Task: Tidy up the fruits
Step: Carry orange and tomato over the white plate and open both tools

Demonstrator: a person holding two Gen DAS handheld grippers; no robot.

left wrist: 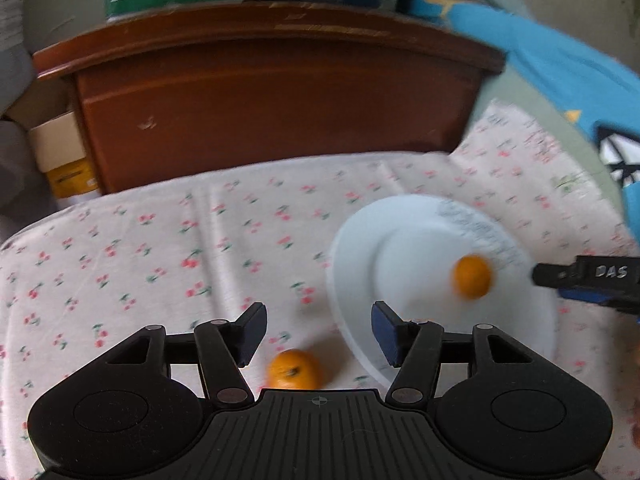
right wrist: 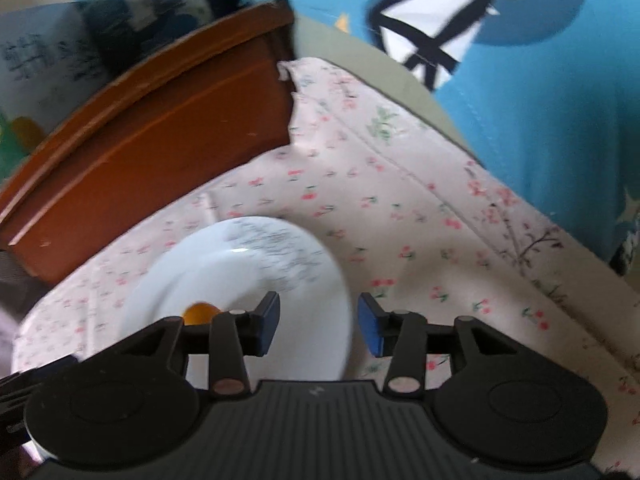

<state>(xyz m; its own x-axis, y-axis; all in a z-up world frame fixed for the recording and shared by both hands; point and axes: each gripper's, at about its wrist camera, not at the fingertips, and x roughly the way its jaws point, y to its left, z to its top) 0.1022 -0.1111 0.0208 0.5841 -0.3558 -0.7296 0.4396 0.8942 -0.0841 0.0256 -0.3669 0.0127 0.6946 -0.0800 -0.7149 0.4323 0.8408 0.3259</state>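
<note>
Your left gripper [left wrist: 318,330] stood open and empty over the orange on the cloth [left wrist: 295,369], which lay just outside the white plate [left wrist: 352,280]. It could roll away if one pad nudged it first. Your right gripper [right wrist: 319,326] hung open and empty over the plate's near rim. Further in, the orange on the plate [left wrist: 472,276] could be knocked off by a careless sweep.

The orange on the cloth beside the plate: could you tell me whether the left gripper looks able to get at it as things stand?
Probably yes. The orange lies just below the left gripper, whose jaws stand open and empty, with only bare cloth around it; the plate rim sits close on one side.
</note>
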